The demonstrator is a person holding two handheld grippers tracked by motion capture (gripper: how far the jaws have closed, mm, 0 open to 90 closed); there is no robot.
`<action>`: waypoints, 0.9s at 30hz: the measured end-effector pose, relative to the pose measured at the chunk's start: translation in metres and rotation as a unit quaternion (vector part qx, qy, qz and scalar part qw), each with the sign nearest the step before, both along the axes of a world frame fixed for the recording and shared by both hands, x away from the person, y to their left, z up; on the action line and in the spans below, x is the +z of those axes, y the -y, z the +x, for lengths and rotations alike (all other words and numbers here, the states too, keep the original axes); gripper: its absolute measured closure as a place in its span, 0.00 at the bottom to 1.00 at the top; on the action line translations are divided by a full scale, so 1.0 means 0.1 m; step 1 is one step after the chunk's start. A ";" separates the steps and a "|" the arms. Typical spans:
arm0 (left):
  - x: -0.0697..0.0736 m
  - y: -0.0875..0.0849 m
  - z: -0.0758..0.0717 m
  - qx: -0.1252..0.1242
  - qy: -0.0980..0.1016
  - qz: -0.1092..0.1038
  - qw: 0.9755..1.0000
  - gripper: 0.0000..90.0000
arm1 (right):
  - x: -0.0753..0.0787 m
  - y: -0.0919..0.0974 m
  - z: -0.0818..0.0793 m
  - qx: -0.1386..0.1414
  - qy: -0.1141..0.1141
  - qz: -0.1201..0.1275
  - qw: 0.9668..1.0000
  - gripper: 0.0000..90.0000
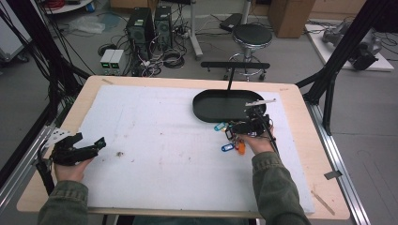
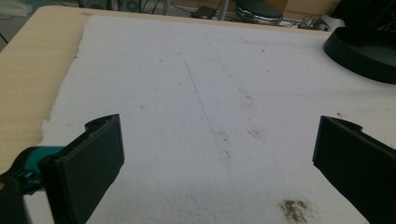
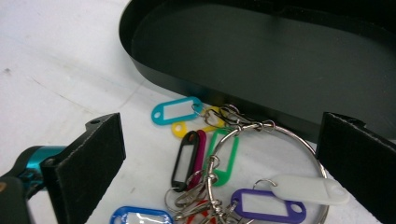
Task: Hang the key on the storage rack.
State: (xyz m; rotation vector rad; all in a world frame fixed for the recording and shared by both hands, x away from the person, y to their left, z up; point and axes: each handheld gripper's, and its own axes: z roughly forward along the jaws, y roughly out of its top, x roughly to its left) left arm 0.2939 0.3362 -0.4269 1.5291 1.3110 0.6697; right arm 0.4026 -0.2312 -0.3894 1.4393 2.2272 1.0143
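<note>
Right gripper [image 3: 219, 158] is hovering, jaws spread, straddling the steel ring of coloured plastic key tags [image 3: 219, 186]. Shallow black oval tray [image 3: 261, 56] is lying just beyond. Left gripper [image 1: 89, 147] is sitting spread and empty, well apart.

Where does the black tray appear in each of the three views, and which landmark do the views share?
High view: the black tray lies right of centre, toward the far edge, just beyond the right gripper.
Left gripper view: its rim sits in the top right corner.
Right gripper view: it spans the top, behind the key ring.
Shared landmark: the white foam sheet under it.
</note>
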 end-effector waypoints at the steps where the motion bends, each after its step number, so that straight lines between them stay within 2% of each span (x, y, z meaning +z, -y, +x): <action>1: 0.00 0.00 0.00 0.000 0.000 0.000 1.000 0.03 | -0.02 0.00 0.02 0.003 -0.008 -0.005 1.000 0.01; 5: 0.00 0.00 0.00 -0.001 0.000 0.000 1.000 0.03 | -0.08 -0.02 0.05 0.017 -0.046 -0.016 0.999 0.05; 8: 0.00 0.00 0.00 -0.002 -0.001 0.001 1.000 0.03 | -0.11 -0.04 0.06 0.018 -0.057 -0.022 0.998 0.07; 9: 0.00 0.00 0.00 -0.004 -0.001 0.001 1.000 0.03 | -0.11 -0.02 0.08 0.029 -0.071 -0.015 0.997 0.17; 10: 0.00 0.00 0.00 -0.004 -0.001 0.001 1.000 0.03 | -0.11 -0.01 0.09 0.037 -0.074 -0.013 0.997 0.21; 12: 0.00 0.00 0.00 -0.003 -0.001 0.001 1.000 0.03 | -0.11 -0.01 0.13 0.056 -0.097 -0.010 0.994 0.30; 14: 0.00 0.00 0.00 -0.003 0.000 0.001 1.000 0.03 | -0.11 -0.02 0.16 0.064 -0.109 -0.022 0.992 0.36; 20: 0.00 0.00 0.00 -0.002 -0.001 0.002 1.000 0.03 | -0.14 -0.03 0.22 0.070 -0.139 -0.019 0.988 0.51; 23: 0.00 0.00 0.00 -0.001 -0.001 0.001 1.000 0.03 | -0.18 -0.04 0.23 0.065 -0.160 -0.036 0.984 0.63; 24: 0.00 0.00 0.00 -0.001 -0.001 0.001 1.000 0.03 | -0.18 -0.04 0.23 0.065 -0.166 -0.036 0.983 0.70; 25: 0.00 0.00 0.00 -0.001 -0.001 0.001 1.000 0.03 | -0.19 -0.04 0.23 0.069 -0.168 -0.034 0.983 0.75; 27: 0.00 -0.01 0.01 -0.001 -0.001 0.001 1.000 0.03 | -0.19 -0.04 0.23 0.067 -0.169 -0.034 0.983 0.79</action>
